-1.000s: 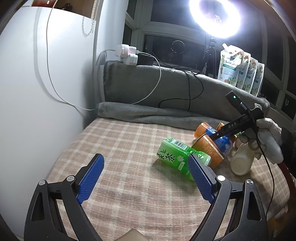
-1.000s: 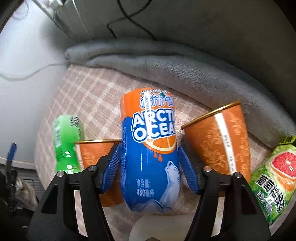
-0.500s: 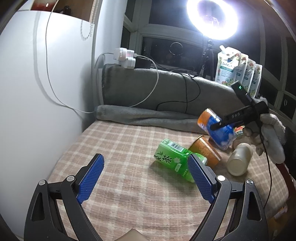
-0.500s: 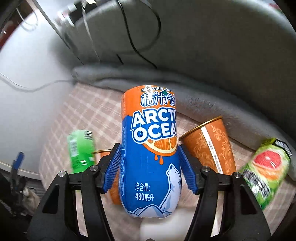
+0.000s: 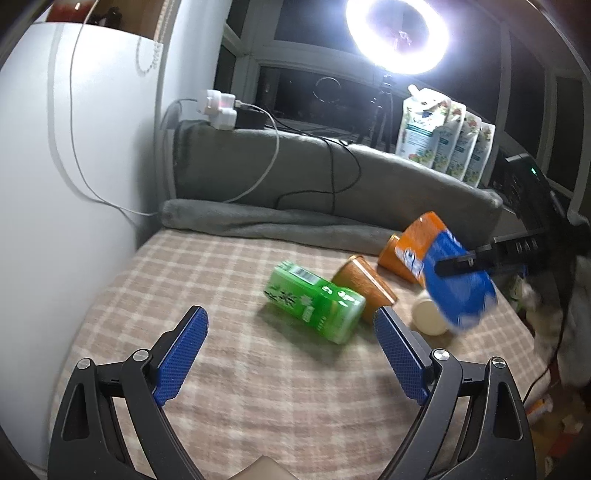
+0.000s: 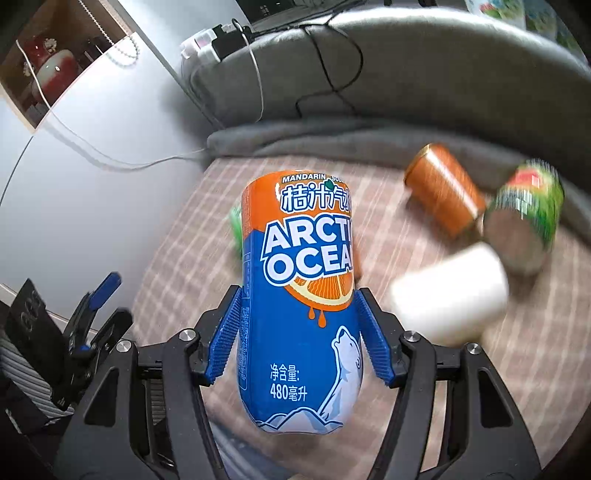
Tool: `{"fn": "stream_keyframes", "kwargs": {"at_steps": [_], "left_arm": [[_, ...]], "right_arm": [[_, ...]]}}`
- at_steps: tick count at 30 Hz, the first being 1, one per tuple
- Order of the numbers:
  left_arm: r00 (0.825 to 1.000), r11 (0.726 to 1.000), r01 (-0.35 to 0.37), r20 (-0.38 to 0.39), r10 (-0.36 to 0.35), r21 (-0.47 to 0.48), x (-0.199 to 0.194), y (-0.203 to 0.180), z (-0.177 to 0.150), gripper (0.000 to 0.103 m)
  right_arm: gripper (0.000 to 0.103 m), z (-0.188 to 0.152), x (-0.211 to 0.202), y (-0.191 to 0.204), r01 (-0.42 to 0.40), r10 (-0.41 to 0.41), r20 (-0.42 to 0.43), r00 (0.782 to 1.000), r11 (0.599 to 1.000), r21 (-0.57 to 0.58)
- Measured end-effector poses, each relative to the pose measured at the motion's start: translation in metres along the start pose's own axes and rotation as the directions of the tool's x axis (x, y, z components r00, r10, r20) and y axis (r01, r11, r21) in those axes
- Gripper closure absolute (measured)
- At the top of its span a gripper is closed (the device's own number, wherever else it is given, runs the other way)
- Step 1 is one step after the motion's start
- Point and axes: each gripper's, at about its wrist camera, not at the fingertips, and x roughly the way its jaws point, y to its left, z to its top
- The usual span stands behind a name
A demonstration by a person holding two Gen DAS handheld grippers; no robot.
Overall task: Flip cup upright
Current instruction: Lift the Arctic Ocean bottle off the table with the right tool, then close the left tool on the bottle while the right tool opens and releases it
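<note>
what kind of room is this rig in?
Likely a home room, filmed at night: a checked beige cloth surface edged by a grey blanket, a lit ring light at a dark window, and refill pouches on the ledge.

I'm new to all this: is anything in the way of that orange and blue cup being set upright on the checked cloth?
The right hand-held gripper holds the cup above the cloth. Nothing visible blocks the bare cloth ahead; cans and cups lie to the side.
</note>
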Motion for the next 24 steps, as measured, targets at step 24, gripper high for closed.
{"fn": "stream_keyframes", "kwargs": {"at_steps": [24], "left_arm": [[0.986,0.993,0.114,-0.127,-0.110,0.023,0.005,-0.048,-0.018,0.012]], "right_arm": [[0.036,-0.085,0.042,-0.022,0.035,-0.022,-0.069,0.997,0.982,0.187]]}}
